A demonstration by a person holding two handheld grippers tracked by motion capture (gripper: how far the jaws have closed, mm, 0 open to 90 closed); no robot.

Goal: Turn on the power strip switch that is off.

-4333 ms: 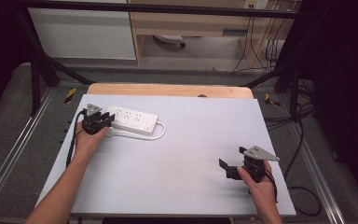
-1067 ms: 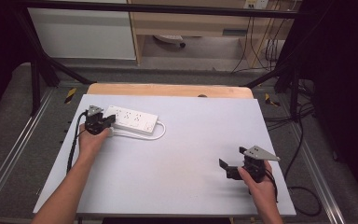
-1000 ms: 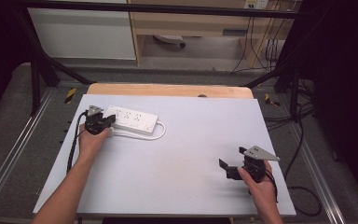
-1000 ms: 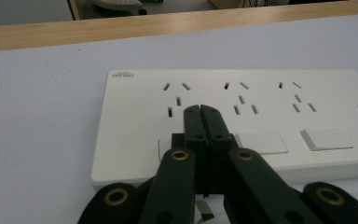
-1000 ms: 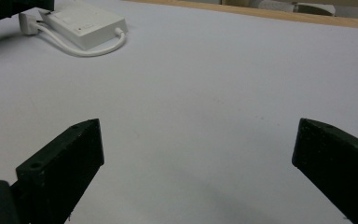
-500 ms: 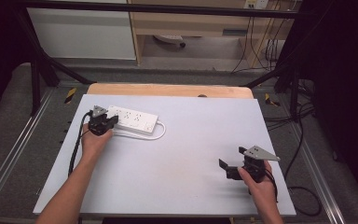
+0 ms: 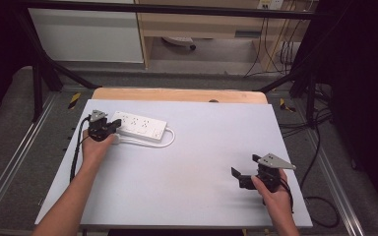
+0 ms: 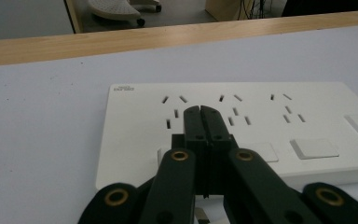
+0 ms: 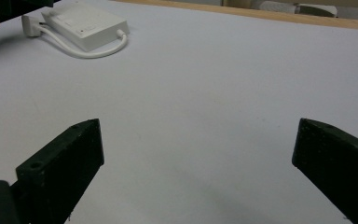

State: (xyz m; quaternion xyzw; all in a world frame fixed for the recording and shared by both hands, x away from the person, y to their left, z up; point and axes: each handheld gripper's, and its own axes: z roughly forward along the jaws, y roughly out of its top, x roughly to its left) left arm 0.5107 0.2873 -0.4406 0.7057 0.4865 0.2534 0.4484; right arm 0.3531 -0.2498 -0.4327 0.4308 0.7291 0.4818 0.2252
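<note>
Your left gripper (image 8: pixel 200 109) has its jaws pressed together with no gap and nothing between them. The tips sit over the top face of the white power strip (image 8: pixel 233 130), above the socket slots near its left end; whether they touch the plastic cannot be told. In the high view your left gripper (image 7: pixel 109 125) is at the strip's (image 7: pixel 140 125) near-left end, at the far-left part of the surface (image 7: pixel 202 147).

Your right gripper (image 9: pixel 200 158) is spread wide and holds nothing; its jaws are just over bare surface (image 9: pixel 205 93). In the high view it (image 7: pixel 241 176) lies near the front-right corner, well apart from the strip.

The strip is a flat, smooth, rounded-corner rectangular block with rows of slots and two square rocker switches (image 8: pixel 313 148). A white cable (image 7: pixel 160 143) loops out of its right end and runs back along its near side to a white plug (image 9: pixel 30 24) by your left hand (image 7: pixel 97 147).

The surface is matte pale grey with a wooden strip (image 7: pixel 177 94) along the far edge. The middle between your grippers is open.
</note>
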